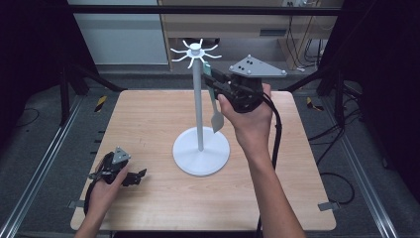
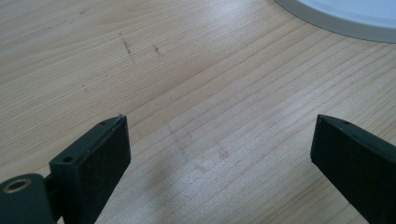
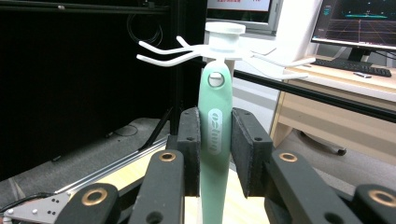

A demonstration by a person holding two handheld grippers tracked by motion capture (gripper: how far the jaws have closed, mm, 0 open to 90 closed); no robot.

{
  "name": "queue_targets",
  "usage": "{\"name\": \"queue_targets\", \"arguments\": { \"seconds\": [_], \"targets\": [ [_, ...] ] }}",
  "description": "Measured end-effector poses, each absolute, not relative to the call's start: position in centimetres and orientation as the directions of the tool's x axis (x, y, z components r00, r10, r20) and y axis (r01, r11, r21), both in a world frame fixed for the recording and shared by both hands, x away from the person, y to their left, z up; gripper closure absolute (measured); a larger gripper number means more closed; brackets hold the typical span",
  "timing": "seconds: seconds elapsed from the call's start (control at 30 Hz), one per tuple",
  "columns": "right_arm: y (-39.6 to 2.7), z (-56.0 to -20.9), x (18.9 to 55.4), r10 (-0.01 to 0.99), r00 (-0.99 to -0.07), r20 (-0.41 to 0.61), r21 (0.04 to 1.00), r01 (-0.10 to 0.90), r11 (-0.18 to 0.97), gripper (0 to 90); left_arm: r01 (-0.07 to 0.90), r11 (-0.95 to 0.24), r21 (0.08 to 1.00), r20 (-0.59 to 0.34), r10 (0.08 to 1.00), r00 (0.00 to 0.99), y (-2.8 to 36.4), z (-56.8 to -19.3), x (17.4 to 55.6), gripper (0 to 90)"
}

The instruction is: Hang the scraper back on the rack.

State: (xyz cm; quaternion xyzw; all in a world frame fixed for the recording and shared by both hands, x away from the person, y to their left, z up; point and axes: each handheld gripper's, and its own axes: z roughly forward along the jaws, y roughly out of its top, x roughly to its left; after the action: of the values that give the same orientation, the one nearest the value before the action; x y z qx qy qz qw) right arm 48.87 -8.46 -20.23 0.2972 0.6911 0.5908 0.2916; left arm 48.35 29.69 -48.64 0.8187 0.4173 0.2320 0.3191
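Spatula [image 3: 215,140]: mint-green, hanging hole in handle, upright.

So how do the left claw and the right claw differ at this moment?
The left claw sits low by the table, while the right claw is raised near the hooks of the white stand. The left claw is open with only bare wood between its jaws; the right claw is shut on the green utensil, its hanging hole just below the hooks. Both have black jaws.
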Motion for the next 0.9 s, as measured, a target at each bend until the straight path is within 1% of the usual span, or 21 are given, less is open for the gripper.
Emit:
{"name": "queue_targets", "arguments": {
  "seconds": [0.43, 0.53, 0.73, 0.9],
  "targets": [
    [-8.6, -20.4, 48.8, 0.755, -0.655, -0.042, 0.991, 0.066, 0.113, 73.6, 0.537, -0.449, 0.714, 0.114, 0.832, 0.543, 29.7, -48.7, 48.3, 4.6],
    [-8.8, -20.3, 48.7, 0.754, -0.656, -0.04, 0.991, 0.068, 0.111, 70.7, 0.537, -0.452, 0.712, 0.116, 0.831, 0.545, 29.8, -48.6, 48.3, 4.6],
    [-9.4, -20.2, 47.9, 0.756, -0.652, -0.055, 0.991, 0.054, 0.119, 69.7, 0.535, -0.451, 0.714, 0.116, 0.83, 0.545, 29.6, -48.7, 48.4, 4.6],
    [-10.4, -20.7, 47.3, 0.767, -0.639, -0.058, 0.99, 0.064, 0.128, 69.7, 0.537, -0.453, 0.711, 0.12, 0.831, 0.543, 29.8, -48.6, 48.4, 4.6]
  ]
}}
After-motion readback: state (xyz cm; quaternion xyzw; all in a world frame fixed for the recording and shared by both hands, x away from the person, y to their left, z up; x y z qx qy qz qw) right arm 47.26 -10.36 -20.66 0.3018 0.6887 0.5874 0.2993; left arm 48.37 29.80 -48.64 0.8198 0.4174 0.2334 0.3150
